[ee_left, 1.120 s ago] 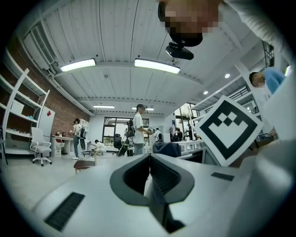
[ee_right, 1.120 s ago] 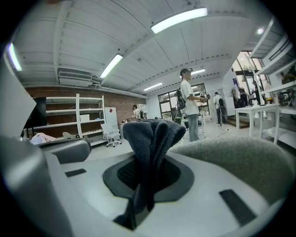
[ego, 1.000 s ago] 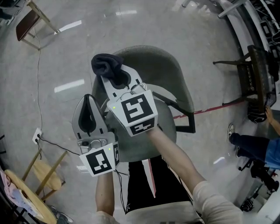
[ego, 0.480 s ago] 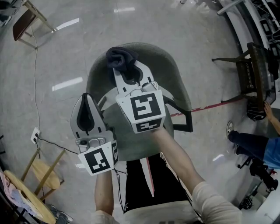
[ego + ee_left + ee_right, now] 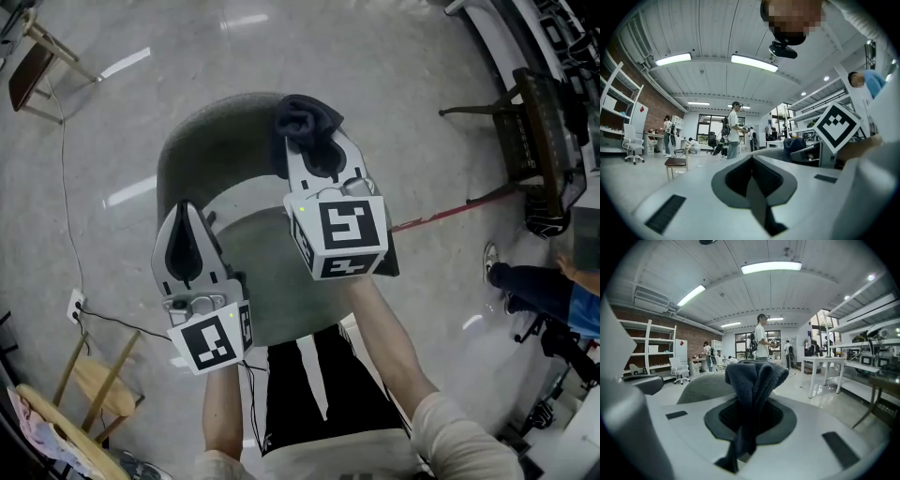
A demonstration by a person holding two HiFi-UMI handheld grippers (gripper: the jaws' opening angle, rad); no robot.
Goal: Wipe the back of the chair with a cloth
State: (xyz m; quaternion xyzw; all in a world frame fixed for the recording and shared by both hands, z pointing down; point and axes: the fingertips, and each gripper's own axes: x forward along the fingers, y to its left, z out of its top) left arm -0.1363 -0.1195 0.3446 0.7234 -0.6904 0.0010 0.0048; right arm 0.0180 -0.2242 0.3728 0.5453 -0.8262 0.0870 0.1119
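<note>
A grey-green chair with a curved back stands below me on the floor; its seat lies under my grippers. My right gripper is shut on a dark blue cloth, which bunches over the right part of the back's top edge. In the right gripper view the cloth sticks up between the jaws, with the chair back just beyond it to the left. My left gripper is shut with nothing in it, held over the seat's left side; in its own view the left gripper shows only closed jaws.
A dark metal chair stands at the right, next to a seated person's leg and shoe. Wooden chairs are at the top left and bottom left. A cable runs from a floor socket. A red floor line runs right of the chair.
My right gripper has slid the cloth rightward along the top of the chair back, from its left part to its right part. The left gripper has hardly moved.
</note>
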